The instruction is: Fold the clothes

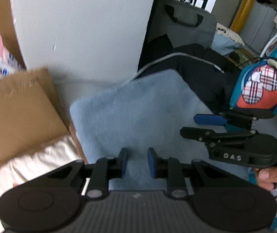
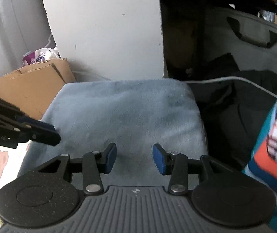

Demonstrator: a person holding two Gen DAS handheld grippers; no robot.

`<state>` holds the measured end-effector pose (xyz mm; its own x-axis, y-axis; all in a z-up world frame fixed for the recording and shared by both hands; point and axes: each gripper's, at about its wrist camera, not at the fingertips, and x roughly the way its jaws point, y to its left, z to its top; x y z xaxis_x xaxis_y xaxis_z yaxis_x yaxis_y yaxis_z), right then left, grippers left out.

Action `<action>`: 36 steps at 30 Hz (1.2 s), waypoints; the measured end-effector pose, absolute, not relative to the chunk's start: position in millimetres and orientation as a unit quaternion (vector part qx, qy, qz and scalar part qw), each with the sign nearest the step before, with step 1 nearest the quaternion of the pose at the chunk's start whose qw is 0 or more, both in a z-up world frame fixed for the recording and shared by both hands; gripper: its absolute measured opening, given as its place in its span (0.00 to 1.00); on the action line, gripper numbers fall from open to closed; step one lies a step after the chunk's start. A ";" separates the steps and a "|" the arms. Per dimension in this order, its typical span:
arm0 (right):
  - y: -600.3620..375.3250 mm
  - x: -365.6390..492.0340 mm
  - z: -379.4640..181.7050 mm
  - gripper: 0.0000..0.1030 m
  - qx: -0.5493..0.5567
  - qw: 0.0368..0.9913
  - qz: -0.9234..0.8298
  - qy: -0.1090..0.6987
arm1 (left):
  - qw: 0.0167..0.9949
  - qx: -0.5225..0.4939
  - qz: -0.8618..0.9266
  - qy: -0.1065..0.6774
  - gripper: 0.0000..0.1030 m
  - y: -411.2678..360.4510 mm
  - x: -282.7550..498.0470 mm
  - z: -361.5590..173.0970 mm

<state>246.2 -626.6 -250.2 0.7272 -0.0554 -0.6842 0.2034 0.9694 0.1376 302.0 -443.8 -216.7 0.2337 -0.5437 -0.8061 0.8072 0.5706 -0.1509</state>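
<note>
A folded light-blue cloth [image 1: 138, 112] [image 2: 128, 112] lies flat in front of both grippers as a thick, neat rectangle. My left gripper [image 1: 137, 163] hovers over its near edge with a narrow gap between its blue pads and nothing between them. My right gripper [image 2: 134, 158] is over the same cloth with its jaws wider apart, also holding nothing. In the left wrist view the right gripper [image 1: 188, 126] comes in from the right, held by a hand [image 1: 270, 176]. In the right wrist view the left gripper [image 2: 56, 135] reaches in at the cloth's left edge.
A teal garment with an orange and plaid print [image 1: 258, 91] [image 2: 274, 145] lies to the right. Dark clothing [image 1: 206, 73] with a white cable [image 2: 225, 79] sits behind it, before a grey bag [image 2: 254, 35]. A cardboard box [image 1: 16, 112] [image 2: 27, 89] stands left, against a white wall [image 1: 80, 29].
</note>
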 end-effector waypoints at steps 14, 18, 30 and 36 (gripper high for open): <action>-654.7 282.8 -272.0 0.47 0.142 0.907 -0.106 0.383 | 0.778 0.188 -0.415 0.433 0.28 -458.2 303.1 -244.7; -655.9 279.8 -276.4 0.46 0.156 0.903 -0.109 0.385 | 0.781 0.196 -0.420 0.418 0.28 -455.1 298.9 -245.8; -653.3 304.1 -262.8 0.45 0.125 0.910 -0.143 0.369 | 0.778 0.171 -0.427 0.429 0.28 -444.0 306.5 -246.5; -658.4 314.7 -268.7 0.45 0.109 0.913 -0.132 0.369 | 0.790 0.152 -0.406 0.433 0.29 -444.8 302.6 -247.0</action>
